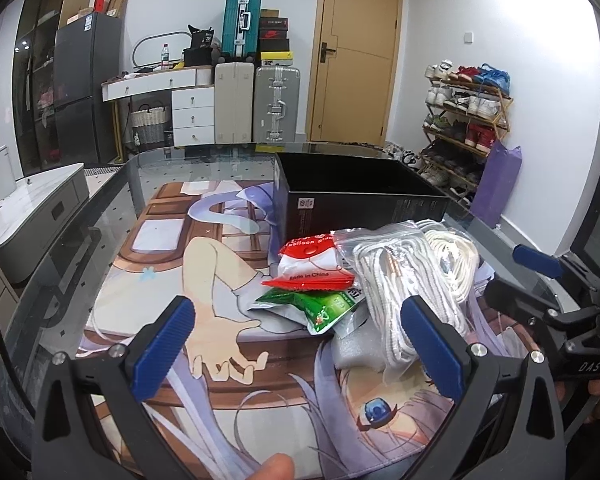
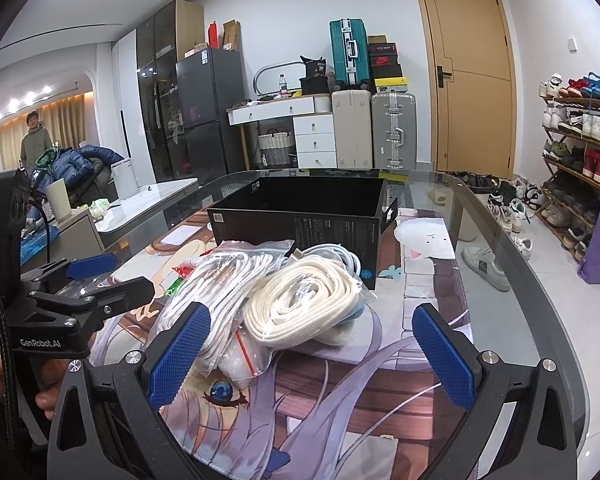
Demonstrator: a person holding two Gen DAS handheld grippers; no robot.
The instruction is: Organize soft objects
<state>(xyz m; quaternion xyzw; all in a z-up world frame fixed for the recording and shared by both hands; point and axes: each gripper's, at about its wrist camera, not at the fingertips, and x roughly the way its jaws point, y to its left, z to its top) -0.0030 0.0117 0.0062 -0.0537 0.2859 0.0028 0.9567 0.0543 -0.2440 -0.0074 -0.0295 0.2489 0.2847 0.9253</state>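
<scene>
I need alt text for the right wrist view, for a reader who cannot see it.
The open right gripper hovers over bagged white cords on a printed mat, with an open black box behind them. The left gripper shows at the left edge.

Wide-open right gripper (image 2: 314, 354) above bagged white cords (image 2: 300, 308), black box (image 2: 300, 220) behind.

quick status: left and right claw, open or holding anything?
Left claw: open, holding nothing, short of the packets.
Right claw: open, holding nothing, facing the bagged white cord.
</scene>
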